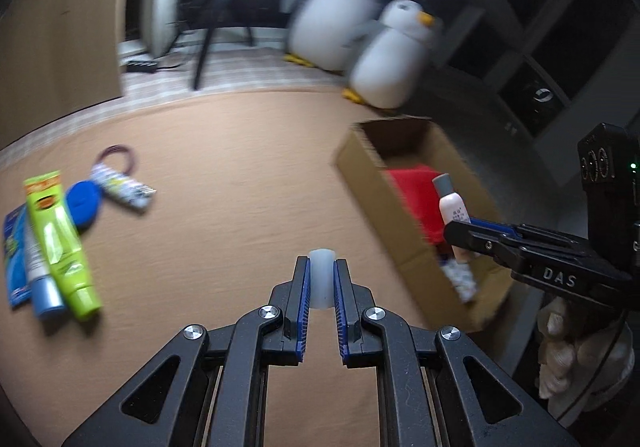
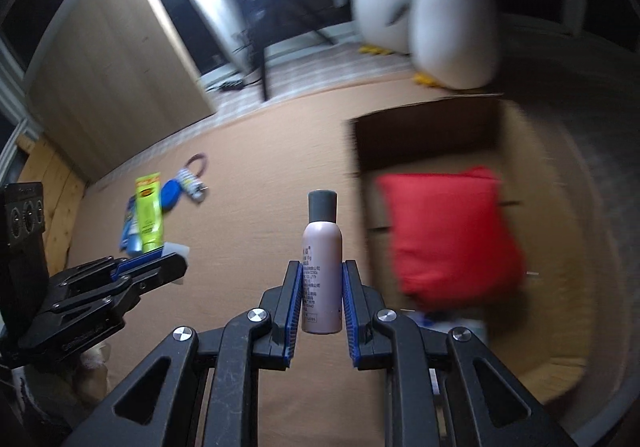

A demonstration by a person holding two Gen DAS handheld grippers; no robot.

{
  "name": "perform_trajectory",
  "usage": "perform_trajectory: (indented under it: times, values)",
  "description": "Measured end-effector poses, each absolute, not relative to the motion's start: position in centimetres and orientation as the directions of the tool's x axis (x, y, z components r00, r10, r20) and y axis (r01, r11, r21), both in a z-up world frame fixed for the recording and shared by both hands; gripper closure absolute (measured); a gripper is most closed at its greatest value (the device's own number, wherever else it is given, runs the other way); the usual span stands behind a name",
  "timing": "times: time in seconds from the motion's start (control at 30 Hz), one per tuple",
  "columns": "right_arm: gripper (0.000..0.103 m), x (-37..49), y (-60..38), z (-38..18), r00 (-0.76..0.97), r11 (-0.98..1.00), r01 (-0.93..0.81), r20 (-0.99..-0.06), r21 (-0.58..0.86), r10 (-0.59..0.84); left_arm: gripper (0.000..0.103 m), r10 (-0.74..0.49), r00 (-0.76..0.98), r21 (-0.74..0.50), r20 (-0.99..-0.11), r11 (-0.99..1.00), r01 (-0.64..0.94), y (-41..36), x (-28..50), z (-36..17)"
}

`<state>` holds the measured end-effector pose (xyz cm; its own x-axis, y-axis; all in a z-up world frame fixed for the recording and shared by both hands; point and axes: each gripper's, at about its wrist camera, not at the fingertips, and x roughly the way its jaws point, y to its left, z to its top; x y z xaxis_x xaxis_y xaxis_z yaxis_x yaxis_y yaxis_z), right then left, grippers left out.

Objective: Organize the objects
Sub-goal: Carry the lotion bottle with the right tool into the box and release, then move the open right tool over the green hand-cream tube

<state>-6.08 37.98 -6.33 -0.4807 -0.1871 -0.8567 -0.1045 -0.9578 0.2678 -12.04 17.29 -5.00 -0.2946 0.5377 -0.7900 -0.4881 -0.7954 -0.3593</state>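
Observation:
My left gripper (image 1: 322,267) is shut on a small white translucent cap or jar (image 1: 321,279) above the tan tabletop; it also shows in the right wrist view (image 2: 174,259). My right gripper (image 2: 322,271) is shut on a pale pink spray bottle with a grey cap (image 2: 322,263), held upright just left of the open cardboard box (image 2: 520,347). In the left wrist view the bottle (image 1: 452,207) hangs over the box (image 1: 372,183). A red pouch (image 2: 448,235) lies in the box, with other small items beneath it.
On the table's left lie a green tube (image 1: 60,243), a blue-capped tube (image 1: 40,279), a blue packet (image 1: 14,255), a blue round case (image 1: 82,203), a patterned tube (image 1: 122,187) and a hair tie (image 1: 118,157). Two plush penguins (image 1: 396,55) stand behind the box.

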Motion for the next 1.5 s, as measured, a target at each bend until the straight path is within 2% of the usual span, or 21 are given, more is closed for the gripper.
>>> perform_trajectory:
  times: [0.47,0.63,0.7,0.73,0.77,0.8,0.87,1.17,1.5]
  values:
    - [0.085,-1.8,48.3,-8.0,-0.470,-0.940,-0.267,-0.880,0.212,-0.065,0.090,0.607,-0.136,-0.396,-0.783,-0.655,-0.643,32.6,-7.6,-5.4]
    - [0.085,-1.4,49.6,-8.0,-0.476,-0.938,-0.270,-0.877,0.217,-0.065,0.083,0.604,-0.121,-0.394,-0.788,-0.645,-0.655,34.4,-6.8,-5.6]
    - [0.084,-1.3,49.8,-7.9,-0.484,-0.937,-0.272,-0.873,0.219,-0.063,0.074,0.604,-0.120,-0.394,-0.788,-0.643,-0.657,34.5,-6.6,-5.5]
    - [0.083,-1.4,50.0,-7.8,-0.484,-0.937,-0.271,-0.872,0.222,-0.066,0.071,0.604,-0.123,-0.392,-0.787,-0.645,-0.656,34.4,-6.6,-5.4]
    - [0.077,-1.4,50.0,-7.8,-0.485,-0.936,-0.270,-0.872,0.225,-0.070,0.066,0.604,-0.127,-0.391,-0.787,-0.647,-0.654,34.3,-6.5,-5.3]
    - [0.070,-1.4,50.0,-7.7,-0.487,-0.935,-0.270,-0.871,0.229,-0.073,0.065,0.606,-0.130,-0.393,-0.785,-0.649,-0.652,34.1,-6.5,-5.3]
    - [0.066,-1.3,49.9,-7.4,-0.495,-0.936,-0.268,-0.866,0.228,-0.069,0.065,0.605,-0.139,-0.393,-0.784,-0.656,-0.644,33.6,-6.5,-5.1]
    - [0.065,-1.1,48.4,-6.7,-0.514,-0.933,-0.246,-0.852,0.264,-0.105,0.065,0.608,-0.186,-0.402,-0.772,-0.693,-0.598,29.7,-7.2,-4.1]
    - [0.062,-2.2,42.6,-5.9,-0.525,-0.935,-0.152,-0.828,0.319,-0.197,0.064,0.513,-0.319,-0.351,-0.797,-0.823,-0.446,18.9,-10.3,-3.6]
